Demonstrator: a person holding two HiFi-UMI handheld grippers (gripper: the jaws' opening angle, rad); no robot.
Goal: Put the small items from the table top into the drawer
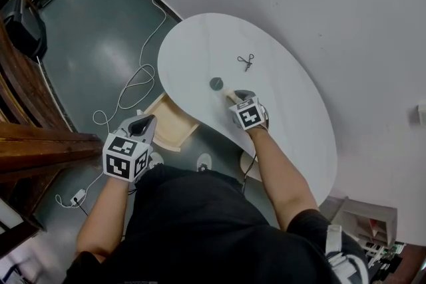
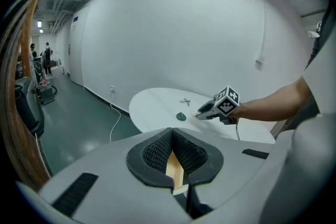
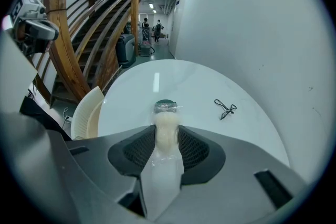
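Right tongs (image 3: 167, 132): pads closed against both sides of a pale wrapped piece (image 3: 167, 122). Its clear wrapper trails back between the jaws, and its front end juts out beyond the tips. What the piece is cannot be made out through the wrapper. In the head view these tongs (image 1: 234, 97) sit over the middle of the counter (image 1: 286, 123), and the marker cube and the hand cover most of the piece (image 1: 231, 95).

Left tongs (image 2: 172, 136): jaws nearly together, pinching a thin wooden edge that belongs to the drawer (image 2: 175, 171). Only a narrow strip of that wood shows between the pads. In the head view these tongs (image 1: 142, 122) are at the near left corner of the drawer (image 1: 188, 134).

Drawer: pulled out from under the counter's left edge. Its bare wooden floor is in sight. The back part is hidden beneath the counter, and the near corner is hidden by the left tongs.

Counter top: a dark green round piece (image 1: 216, 84) lies just ahead of the right tongs, close to the tip of the wrapped piece (image 3: 165, 104) but not clearly touching it. A small black tool with looped handles (image 1: 245, 62) lies further off, well apart from both. It is too small to identify (image 3: 226, 108).

Floor: a white cable (image 1: 143, 73) loops along it beside the counter.
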